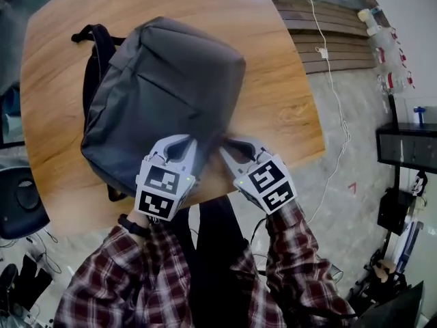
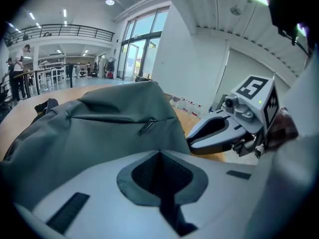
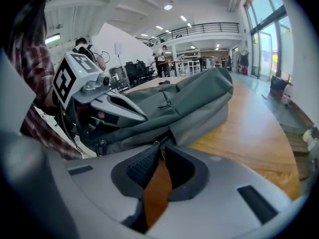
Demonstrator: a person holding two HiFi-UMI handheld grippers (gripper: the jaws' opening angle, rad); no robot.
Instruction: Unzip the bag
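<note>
- Half hidden, the zip pull (image 3: pixel 156 144) sits pinched by the right tongs (image 3: pixel 160 146).
- The left tongs (image 2: pixel 159 152) are closed, tips against the grey backpack (image 1: pixel 164 94) on the desk (image 1: pixel 273 60).

Right claw (image 3: pixel 161 146) tips pinching zipper pull (image 3: pixel 156 143), grey bag (image 3: pixel 199 103), wooden table (image 3: pixel 249 133)

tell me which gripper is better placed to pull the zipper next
Right. The right gripper has its tips closed on the zipper pull at the backpack's near edge. The left gripper is shut against plain fabric, likely just steadying it.
</note>
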